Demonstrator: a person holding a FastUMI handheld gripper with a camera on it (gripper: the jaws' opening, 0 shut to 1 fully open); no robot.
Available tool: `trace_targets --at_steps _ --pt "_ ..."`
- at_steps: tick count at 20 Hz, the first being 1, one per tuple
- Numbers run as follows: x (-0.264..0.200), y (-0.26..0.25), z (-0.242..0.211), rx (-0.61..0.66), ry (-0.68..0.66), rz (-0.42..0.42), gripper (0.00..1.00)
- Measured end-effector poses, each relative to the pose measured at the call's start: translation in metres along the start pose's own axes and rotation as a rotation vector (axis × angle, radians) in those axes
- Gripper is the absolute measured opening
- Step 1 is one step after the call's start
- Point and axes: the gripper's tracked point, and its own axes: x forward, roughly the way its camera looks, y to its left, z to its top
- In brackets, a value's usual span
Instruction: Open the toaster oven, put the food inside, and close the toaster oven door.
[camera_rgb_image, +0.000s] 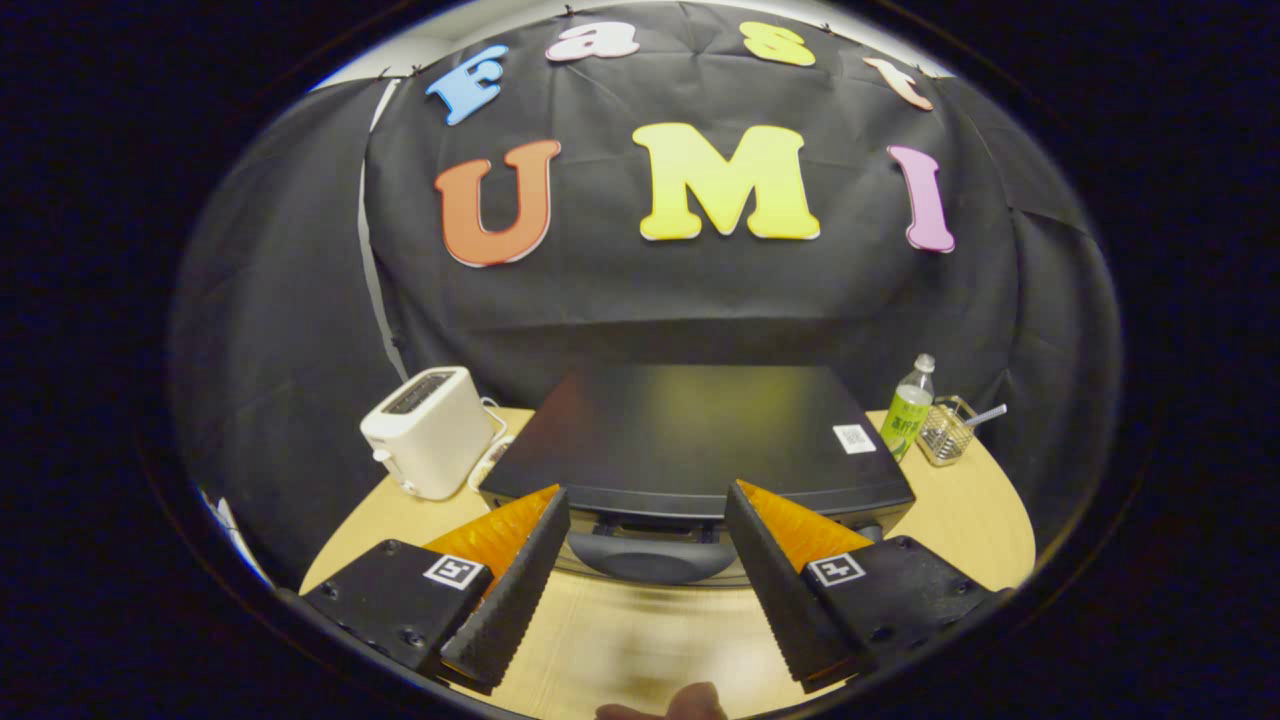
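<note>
Tool (648, 540) spread wide, toaster oven handle (652, 555) dead ahead between the fingers, long axis crosswise, door apparently closed.

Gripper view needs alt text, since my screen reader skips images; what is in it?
The gripper is open, its fingers apart on either side of the handle of a closed black toaster oven on a wooden table. A white toaster stands left of the oven; a green bottle and wire basket stand right.
</note>
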Motion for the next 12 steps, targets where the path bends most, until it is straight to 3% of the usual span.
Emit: trace_targets --at_steps 6,12 --pt "0.020 -0.005 -0.022 -0.036 0.063 -0.070 1.00" --pt "0.017 -0.002 -0.029 -0.017 0.038 -0.057 1.00"
